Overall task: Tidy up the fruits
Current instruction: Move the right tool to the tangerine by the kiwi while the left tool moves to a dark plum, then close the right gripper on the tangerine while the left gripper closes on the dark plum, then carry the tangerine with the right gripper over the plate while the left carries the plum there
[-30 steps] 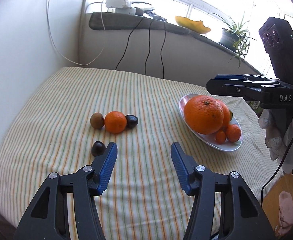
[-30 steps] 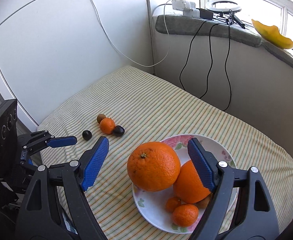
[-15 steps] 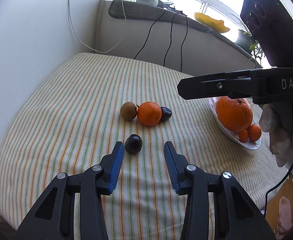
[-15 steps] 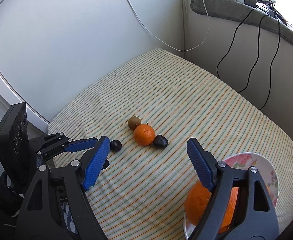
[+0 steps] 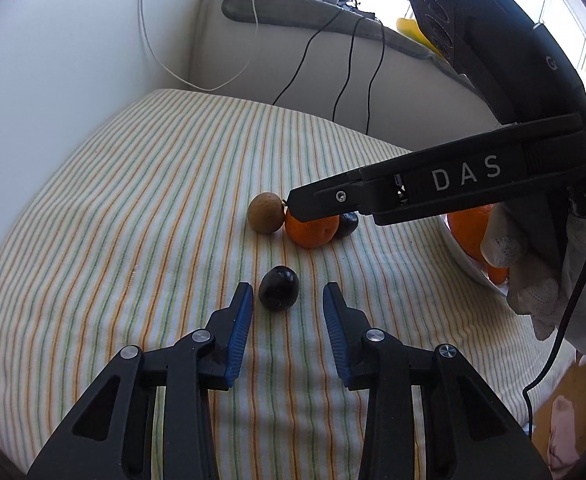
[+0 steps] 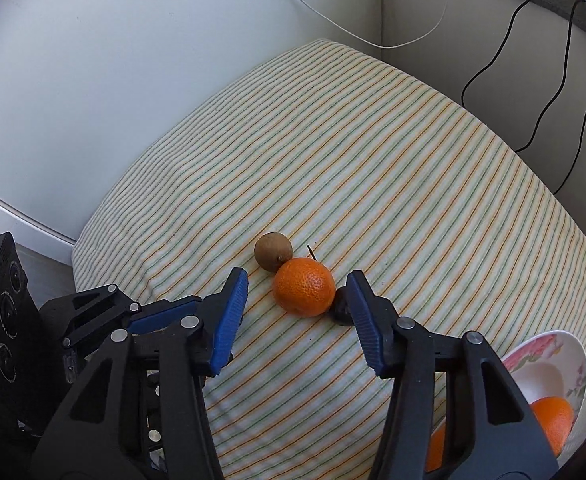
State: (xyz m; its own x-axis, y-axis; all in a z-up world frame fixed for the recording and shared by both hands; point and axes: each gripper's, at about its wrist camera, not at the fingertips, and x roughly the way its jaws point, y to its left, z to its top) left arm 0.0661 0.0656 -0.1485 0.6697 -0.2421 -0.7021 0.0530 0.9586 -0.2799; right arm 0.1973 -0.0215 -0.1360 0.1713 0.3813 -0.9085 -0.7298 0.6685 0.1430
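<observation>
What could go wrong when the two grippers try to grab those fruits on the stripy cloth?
1. The dark plum is round and sits just ahead of the open left gripper, so it might roll away when pinched.
2. The tangerine touches the kiwi and another dark fruit; the right gripper closing on it could knock them rolling.
3. Both grippers work close together and might bump.

A home room by a window.
Striped tablecloth [image 5: 133,208], floral plate [image 6: 549,364] of oranges, cables [image 5: 345,80] hanging from the sill.
</observation>
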